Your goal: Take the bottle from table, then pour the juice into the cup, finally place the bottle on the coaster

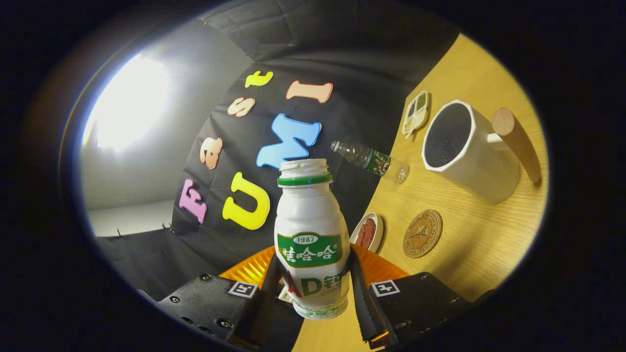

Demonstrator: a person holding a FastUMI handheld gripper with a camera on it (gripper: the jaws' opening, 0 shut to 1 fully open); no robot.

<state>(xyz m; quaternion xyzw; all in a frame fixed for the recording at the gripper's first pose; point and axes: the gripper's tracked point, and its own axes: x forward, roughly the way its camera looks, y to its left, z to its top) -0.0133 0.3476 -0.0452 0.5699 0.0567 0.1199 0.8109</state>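
A white juice bottle (pixel 311 234) with a green label and green neck ring stands between my two fingers, its mouth uncapped. My gripper (pixel 313 288) is shut on the bottle's lower body, and the bottle is lifted off the wooden table (pixel 469 244). The whole view is rolled, so the table stands steeply to the right. A white cup (pixel 464 151) with a wooden handle sits on the table beyond and to the right of the bottle, its dark inside showing. A round cork coaster (pixel 422 233) lies between the cup and my fingers.
A clear plastic water bottle (pixel 369 159) with a green label stands on the table's far side beside the cup. A small white dish (pixel 368 231) with red food is next to the coaster. A little divided tray (pixel 415 112) sits farther back by the booth wall.
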